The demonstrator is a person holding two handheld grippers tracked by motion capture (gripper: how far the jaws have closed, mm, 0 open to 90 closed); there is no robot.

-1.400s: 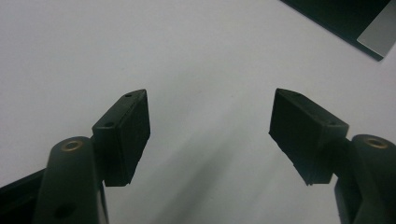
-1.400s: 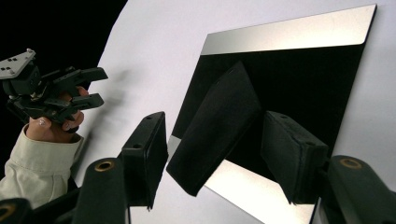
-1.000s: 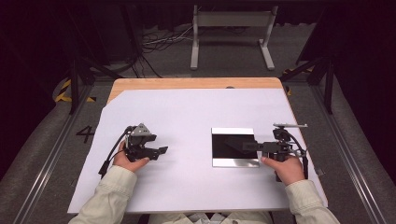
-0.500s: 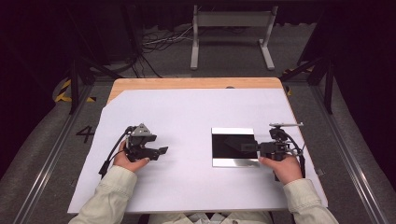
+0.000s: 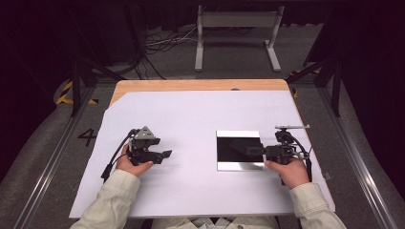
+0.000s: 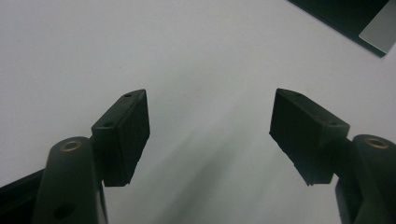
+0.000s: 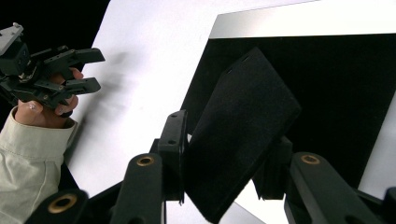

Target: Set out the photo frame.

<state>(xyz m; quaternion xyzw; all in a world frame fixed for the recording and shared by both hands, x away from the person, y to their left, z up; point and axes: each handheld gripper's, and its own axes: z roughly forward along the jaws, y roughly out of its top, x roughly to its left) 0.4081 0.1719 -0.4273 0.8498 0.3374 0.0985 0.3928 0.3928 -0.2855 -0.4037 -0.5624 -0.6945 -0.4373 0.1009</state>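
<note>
Closing within the last moment, the right claw (image 7: 224, 172) now pinches one flat black rectangular pad (image 7: 240, 135) between its two jaws; both hands have otherwise kept their places since the earlier frames. That pad, dark and matte like felt, stands tilted in the grip just above one black square tray with silver edges (image 5: 240, 165), which lies on the right half of the tabletop. One large white sheet (image 5: 191, 119) covers most of the single light wooden tabletop (image 5: 200, 85). On the left half, well apart from the tray, the left claw (image 6: 210, 135) hangs over bare white sheet, its two jaws spread wide with nothing between them. Two claws are in use, one in each of the person's two hands; both forearms wear pale sleeves.
</note>
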